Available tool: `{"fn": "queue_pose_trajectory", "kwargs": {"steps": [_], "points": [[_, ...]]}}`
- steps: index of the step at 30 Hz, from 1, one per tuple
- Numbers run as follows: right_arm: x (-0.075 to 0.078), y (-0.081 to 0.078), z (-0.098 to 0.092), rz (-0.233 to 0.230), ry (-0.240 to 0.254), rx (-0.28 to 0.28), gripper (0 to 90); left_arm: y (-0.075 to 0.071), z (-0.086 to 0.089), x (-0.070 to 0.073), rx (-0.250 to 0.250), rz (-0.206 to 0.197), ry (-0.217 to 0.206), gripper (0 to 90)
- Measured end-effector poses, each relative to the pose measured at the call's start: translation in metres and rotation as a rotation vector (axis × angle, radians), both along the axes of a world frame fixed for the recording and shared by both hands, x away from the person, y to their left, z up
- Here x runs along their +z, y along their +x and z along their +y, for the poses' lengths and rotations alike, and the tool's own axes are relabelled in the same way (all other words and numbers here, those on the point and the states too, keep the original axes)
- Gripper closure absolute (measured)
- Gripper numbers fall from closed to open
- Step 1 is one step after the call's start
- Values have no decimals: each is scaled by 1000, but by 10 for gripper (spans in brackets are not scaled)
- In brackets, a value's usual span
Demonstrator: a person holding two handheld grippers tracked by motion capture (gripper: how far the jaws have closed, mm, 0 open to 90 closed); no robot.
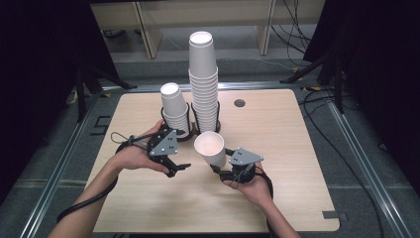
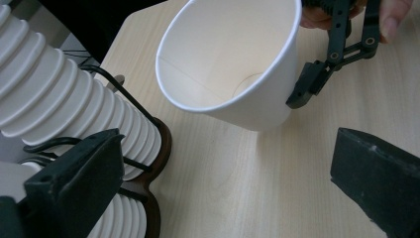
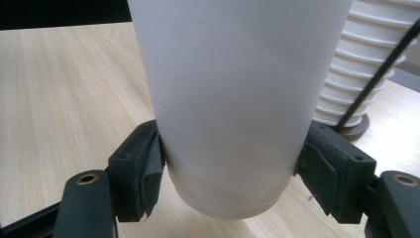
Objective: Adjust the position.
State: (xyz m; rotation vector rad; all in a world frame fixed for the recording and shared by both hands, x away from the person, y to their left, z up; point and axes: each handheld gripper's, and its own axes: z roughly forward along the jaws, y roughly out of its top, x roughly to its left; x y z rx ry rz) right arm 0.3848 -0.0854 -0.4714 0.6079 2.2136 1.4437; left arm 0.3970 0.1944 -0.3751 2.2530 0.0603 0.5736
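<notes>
A single white paper cup is held above the table, mouth up and tilted toward the left hand, its inside empty. My right gripper is shut on it, one pad pressed on each side near the base. My left gripper hangs open and empty just left of the cup, jaws pointing toward it. Behind them a tall stack of nested white cups and a shorter stack stand in a dark wire holder.
The wooden table has a small round grommet at the back. Dark floor, cables and stand legs surround the table. The tall stack's ribbed rims stand close behind the held cup.
</notes>
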Motion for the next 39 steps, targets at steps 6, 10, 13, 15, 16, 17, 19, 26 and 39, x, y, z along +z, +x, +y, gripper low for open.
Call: {"fn": "queue_pose_trajectory", "kwargs": {"steps": [6, 10, 13, 15, 16, 17, 19, 26, 39], "points": [[0, 0, -5, 3, 14, -24, 293, -3, 5, -6, 58, -6, -97, 0], [0, 0, -10, 5, 25, -48, 293, -6, 9, -12, 99, -10, -166, 0], [0, 0, -13, 12, 37, -62, 293, -8, 12, -15, 122, -9, -190, 0], [1, 1, -17, -5, 48, -81, 293, -10, 15, -19, 156, -7, -221, 0], [1, 0, -18, 3, 54, -90, 293, -13, 17, -23, 187, -4, -252, 0], [1, 0, -19, 4, 58, -98, 293, -14, 20, -26, 208, 0, -281, 0], [1, 0, -20, 24, 85, -96, 293, -17, 24, -31, 242, 3, -301, 0], [3, -4, -35, 18, 99, -166, 293, -35, 48, -50, 352, 11, -386, 0], [1, -2, -64, 45, 128, -288, 290, -51, 81, -89, 645, -57, -506, 0]]}}
